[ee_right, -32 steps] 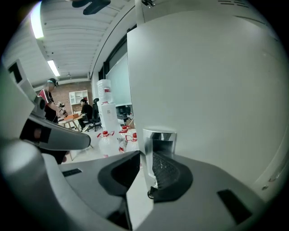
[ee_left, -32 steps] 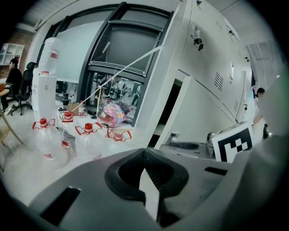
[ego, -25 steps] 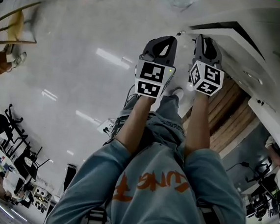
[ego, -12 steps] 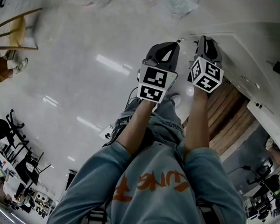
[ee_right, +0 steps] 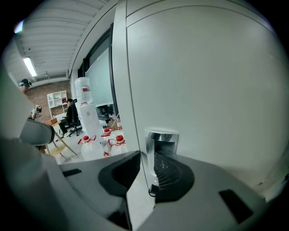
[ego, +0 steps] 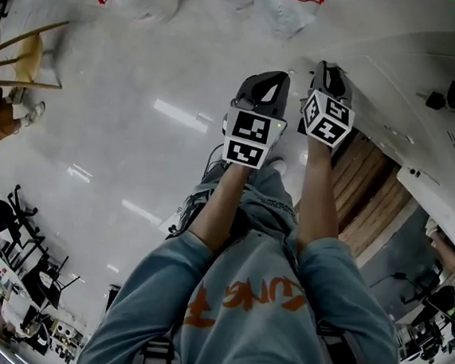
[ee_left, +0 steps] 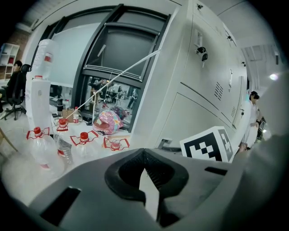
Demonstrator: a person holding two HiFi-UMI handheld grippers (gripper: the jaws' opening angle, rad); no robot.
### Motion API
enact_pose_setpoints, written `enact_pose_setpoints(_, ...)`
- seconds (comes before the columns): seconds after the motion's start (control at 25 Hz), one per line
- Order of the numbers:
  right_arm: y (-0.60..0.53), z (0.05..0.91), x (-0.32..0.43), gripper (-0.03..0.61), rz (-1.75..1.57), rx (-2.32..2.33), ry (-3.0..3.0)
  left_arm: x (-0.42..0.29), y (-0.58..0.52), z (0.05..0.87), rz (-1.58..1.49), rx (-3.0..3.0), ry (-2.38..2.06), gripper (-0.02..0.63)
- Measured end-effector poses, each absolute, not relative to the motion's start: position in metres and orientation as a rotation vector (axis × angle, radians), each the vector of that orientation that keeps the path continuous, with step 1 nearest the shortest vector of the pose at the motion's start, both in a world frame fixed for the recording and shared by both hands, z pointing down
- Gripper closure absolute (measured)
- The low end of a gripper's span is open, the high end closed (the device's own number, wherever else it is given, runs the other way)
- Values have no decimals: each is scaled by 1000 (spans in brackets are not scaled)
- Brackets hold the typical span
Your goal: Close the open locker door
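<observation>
Here, my right gripper (ee_right: 150,169) is clamped on the free edge of the open locker door (ee_right: 207,81), the thin white edge running upright between its jaws and a bright metal handle (ee_right: 161,140) sitting against the inner jaw. The door's broad panel spreads away to the right of the tool, toward the bank of white lockers (ee_left: 212,67). In the head view a wood-toned opening (ego: 369,187) shows below that arm; I take it for the locker's inside, though I cannot be sure.

My left gripper (ee_left: 146,178) has its jaws together on nothing, held level just beside the right one and clear of the door, facing a row of red-capped water bottles (ee_left: 83,140) on the floor.

By my reckoning the right arm alone has the door, and closing it means swinging that upright edge rightward to the cabinet face.
</observation>
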State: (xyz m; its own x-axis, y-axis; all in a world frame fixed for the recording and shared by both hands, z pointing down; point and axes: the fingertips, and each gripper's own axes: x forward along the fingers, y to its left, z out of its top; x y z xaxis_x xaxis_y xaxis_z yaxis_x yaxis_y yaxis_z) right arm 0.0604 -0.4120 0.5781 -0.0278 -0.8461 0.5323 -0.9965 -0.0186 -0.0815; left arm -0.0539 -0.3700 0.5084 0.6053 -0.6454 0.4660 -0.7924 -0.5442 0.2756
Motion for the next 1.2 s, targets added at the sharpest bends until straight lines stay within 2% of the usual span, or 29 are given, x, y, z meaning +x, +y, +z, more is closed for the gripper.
enact_pose_setpoints(0.16, -409, 578, 53, 417, 702, 1878, -1985, -53, -367, 500, 425, 2381, -1159, 595)
enact_pose_setpoints(0.56, -381, 542, 63, 419, 710, 1884, -2095, -45, -344, 473, 435, 2435, -1208, 595)
enact_pose_setpoints(0.68, -367, 519, 68, 444, 690, 1907, -2154, -36, -334, 461, 431, 2461, -1215, 595)
enact_pose_setpoints(0.8, -348, 493, 76, 503, 651, 1943, -2186, -27, -323, 446, 414, 2486, -1224, 595)
enact_pose_setpoints(1.2, -288, 397, 112, 537, 475, 2024, -2328, 13, -287, 387, 317, 2590, -1249, 595)
